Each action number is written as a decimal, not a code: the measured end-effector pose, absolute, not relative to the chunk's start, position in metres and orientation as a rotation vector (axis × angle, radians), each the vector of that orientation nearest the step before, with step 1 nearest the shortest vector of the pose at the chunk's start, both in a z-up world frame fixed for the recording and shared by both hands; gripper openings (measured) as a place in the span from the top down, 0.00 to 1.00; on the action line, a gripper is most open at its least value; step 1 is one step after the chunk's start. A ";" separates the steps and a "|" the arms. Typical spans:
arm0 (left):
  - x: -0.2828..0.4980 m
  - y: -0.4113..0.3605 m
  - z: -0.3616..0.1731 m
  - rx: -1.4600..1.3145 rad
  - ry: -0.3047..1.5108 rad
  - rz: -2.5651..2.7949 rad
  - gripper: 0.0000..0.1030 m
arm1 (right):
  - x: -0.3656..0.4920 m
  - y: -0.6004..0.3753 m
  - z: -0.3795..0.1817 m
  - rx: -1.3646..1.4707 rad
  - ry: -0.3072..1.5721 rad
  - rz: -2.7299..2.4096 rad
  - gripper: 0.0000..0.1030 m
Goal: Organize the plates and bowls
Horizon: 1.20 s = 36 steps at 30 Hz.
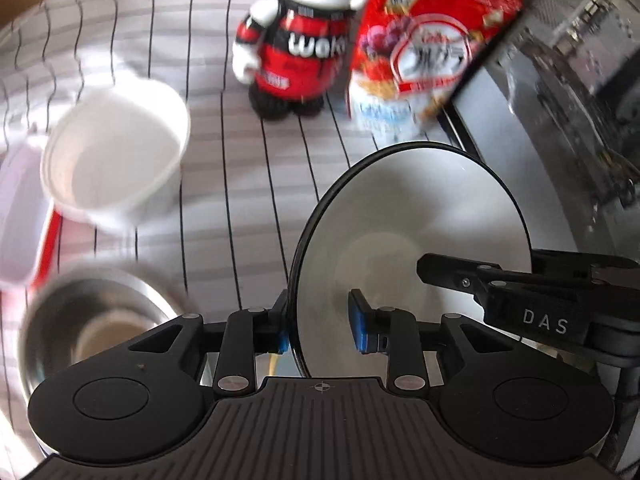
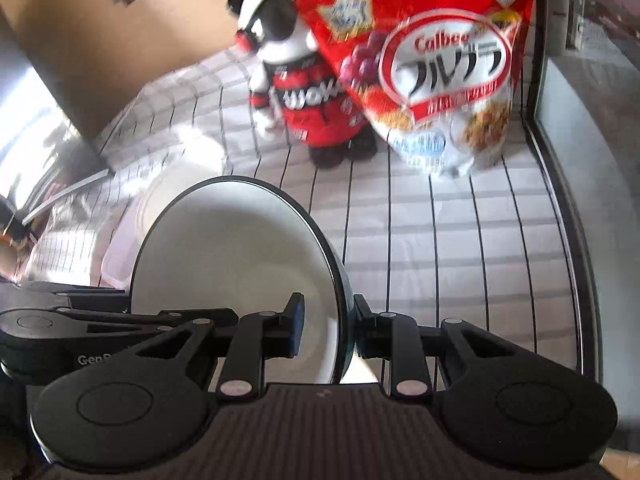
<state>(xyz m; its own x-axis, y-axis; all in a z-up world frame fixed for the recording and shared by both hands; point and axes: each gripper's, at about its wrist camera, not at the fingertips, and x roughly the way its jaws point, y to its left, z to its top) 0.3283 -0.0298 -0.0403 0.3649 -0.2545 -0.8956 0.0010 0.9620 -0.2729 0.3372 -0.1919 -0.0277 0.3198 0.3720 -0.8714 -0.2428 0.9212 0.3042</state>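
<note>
Two claws on one bowl (image 1: 400,220): R claw (image 2: 329,320) clamps rim, L claw (image 1: 320,322) apart (rim betw. pads).

Each camera rides just behind its own gripper and looks steeply down along the fingers at a striped cloth (image 1: 248,184). The left view sits close over the bowl (image 1: 420,232), which fills its lower right, with the left gripper (image 1: 320,324) at the bottom edge and the right one (image 1: 520,300) poking in from the right. The right view mirrors that: bowl (image 2: 224,248) at lower left, right gripper (image 2: 326,326) below. Both views face the same way and share the bowl, the toy (image 1: 296,40) and the cereal bag (image 1: 424,48) at the top. The toy (image 2: 304,92) and bag (image 2: 432,64) loom nearer in the right view.
</note>
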 end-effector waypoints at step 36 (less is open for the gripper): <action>0.269 -0.035 -0.070 -0.203 1.245 -0.211 0.74 | 0.300 -0.194 -0.071 0.097 1.334 0.400 0.71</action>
